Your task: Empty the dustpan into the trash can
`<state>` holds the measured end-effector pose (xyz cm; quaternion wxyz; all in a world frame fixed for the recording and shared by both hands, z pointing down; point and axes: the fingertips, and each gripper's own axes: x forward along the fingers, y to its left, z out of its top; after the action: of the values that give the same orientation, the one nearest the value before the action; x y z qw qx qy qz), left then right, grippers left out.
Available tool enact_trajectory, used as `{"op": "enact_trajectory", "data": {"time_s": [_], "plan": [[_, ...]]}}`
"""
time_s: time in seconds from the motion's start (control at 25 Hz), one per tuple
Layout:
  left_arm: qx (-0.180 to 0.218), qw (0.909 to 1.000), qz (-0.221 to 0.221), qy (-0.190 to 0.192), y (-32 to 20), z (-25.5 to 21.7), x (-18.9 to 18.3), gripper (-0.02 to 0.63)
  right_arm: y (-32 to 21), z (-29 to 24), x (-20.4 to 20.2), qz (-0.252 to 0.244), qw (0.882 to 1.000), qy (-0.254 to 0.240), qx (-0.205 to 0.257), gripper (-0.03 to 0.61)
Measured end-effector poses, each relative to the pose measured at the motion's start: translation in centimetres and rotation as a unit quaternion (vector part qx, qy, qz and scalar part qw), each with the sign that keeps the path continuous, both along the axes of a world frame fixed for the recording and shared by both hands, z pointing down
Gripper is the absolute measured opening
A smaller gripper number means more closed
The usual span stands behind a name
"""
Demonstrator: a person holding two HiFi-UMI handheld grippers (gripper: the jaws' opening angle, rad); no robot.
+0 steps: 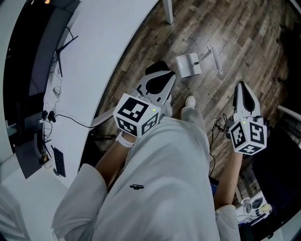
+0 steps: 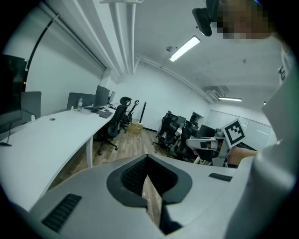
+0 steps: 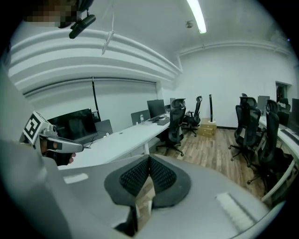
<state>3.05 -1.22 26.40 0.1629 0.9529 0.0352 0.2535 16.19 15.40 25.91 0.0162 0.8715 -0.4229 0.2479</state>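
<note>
A white dustpan (image 1: 188,65) lies on the wooden floor with a thin white handle or brush (image 1: 214,57) beside it, just beyond my left gripper's tips. My left gripper (image 1: 159,67) is held at waist height, shut, with nothing between its pads. To the right my right gripper (image 1: 241,85) is also raised, shut and empty. Both gripper views look out level across the office over the closed jaws, the left gripper (image 2: 147,159) and the right gripper (image 3: 149,161) each showing only floor past the tips. No trash can shows in any view.
A long curved white desk (image 1: 108,47) runs along the left, with a leg (image 1: 168,12), cables and a keyboard (image 1: 59,162). My shoe (image 1: 190,100) is on the floor below the dustpan. Black office chairs (image 2: 169,133) and cardboard boxes (image 3: 207,127) stand farther off.
</note>
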Motion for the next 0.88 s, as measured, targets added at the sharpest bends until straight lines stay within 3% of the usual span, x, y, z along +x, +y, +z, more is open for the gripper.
{"op": "enact_trajectory", "data": {"time_s": [0.24, 0.52, 0.88], "plan": [[0.005, 0.9998, -0.003, 0.020, 0.2, -1.9, -1.0, 0.006, 1.2, -3.6, -1.8, -0.005, 0.998, 0.062, 0.026, 0.012], [0.006, 0.9992, 0.003, 0.039, 1.4, -3.4, -1.3, 0.006, 3.1, -6.2, -3.5, -0.020, 0.991, 0.130, 0.025, 0.012], [0.014, 0.9980, 0.010, 0.061, 3.1, -4.5, -1.6, 0.006, 4.3, -5.4, -5.7, -0.016, 0.991, 0.125, 0.033, 0.012]]}}
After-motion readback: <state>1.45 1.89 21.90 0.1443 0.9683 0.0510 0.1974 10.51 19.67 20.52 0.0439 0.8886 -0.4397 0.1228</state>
